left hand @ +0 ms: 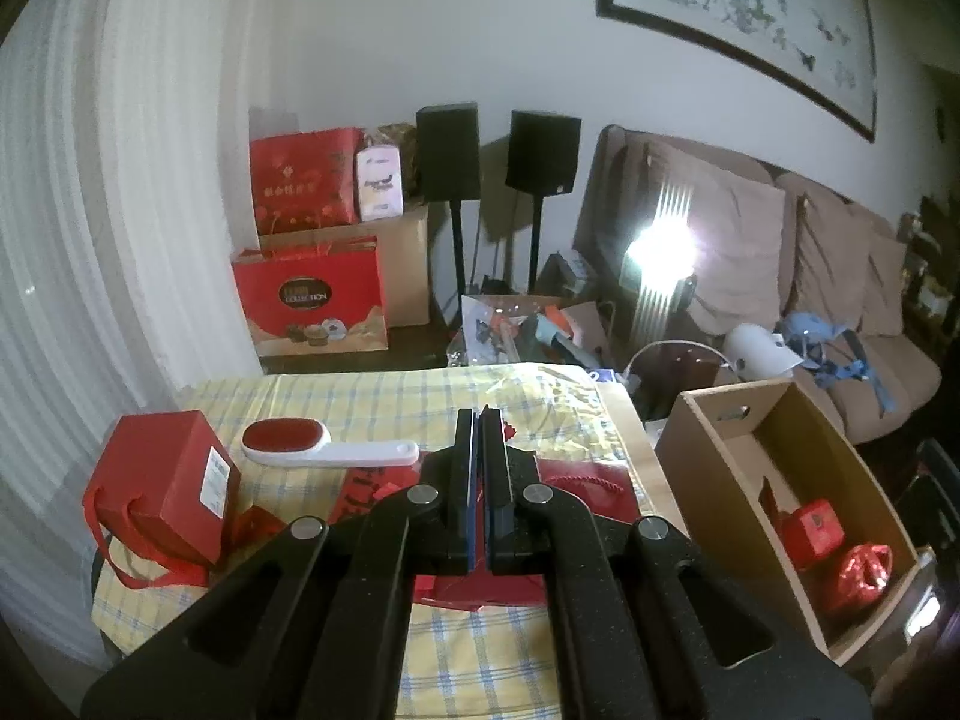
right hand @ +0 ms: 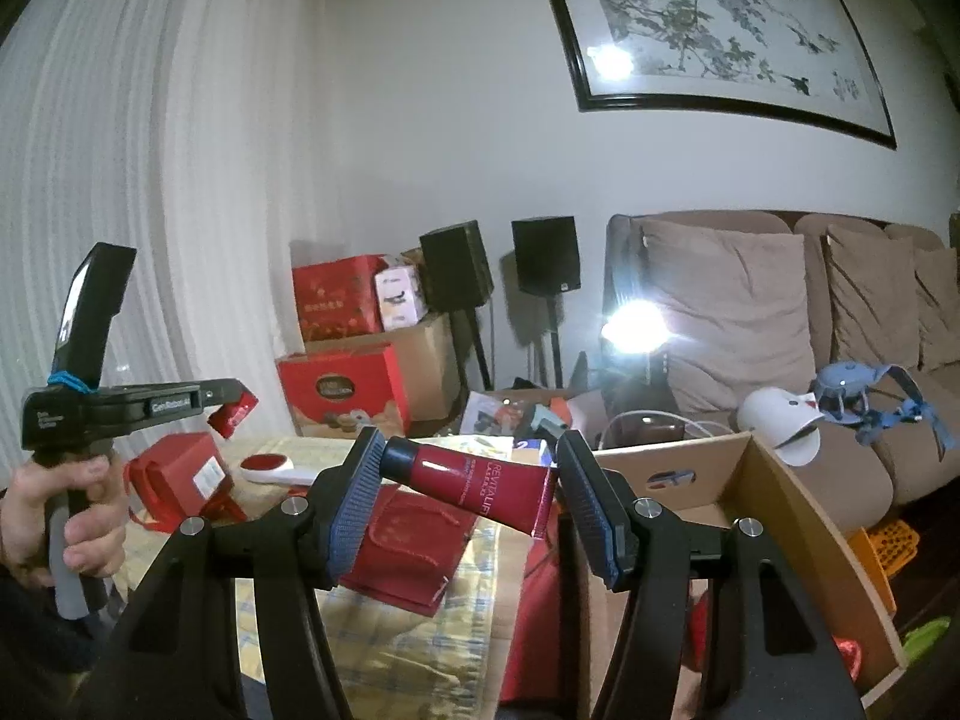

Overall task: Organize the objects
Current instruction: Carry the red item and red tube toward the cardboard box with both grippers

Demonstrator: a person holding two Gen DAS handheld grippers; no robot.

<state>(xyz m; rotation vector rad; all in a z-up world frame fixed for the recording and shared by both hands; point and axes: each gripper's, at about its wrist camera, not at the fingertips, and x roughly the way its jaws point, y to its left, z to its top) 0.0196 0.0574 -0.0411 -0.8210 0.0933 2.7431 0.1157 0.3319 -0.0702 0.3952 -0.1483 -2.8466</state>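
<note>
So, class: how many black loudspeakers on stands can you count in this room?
2. The left speaker stands against the back wall beside the stacked red gift boxes; the right speaker is next to it, nearer the sofa. Clutter could hide others.

A pale wall (right hand: 420, 120) runs behind everything, with a long black-framed ink painting (right hand: 714, 30) of branches and birds hanging high, a bright glare spot on its glass, and white pleated curtains (right hand: 150, 180) covering the left side. Below the painting sits a beige sofa (right hand: 780, 312) with loose back cushions, and beside its near end a lamp (right hand: 636, 324) blazes hard enough to wash out its own shape. In the corner two black speakers (right hand: 543, 255) stand on thin stands over a dark floor (left hand: 420, 342).
</note>
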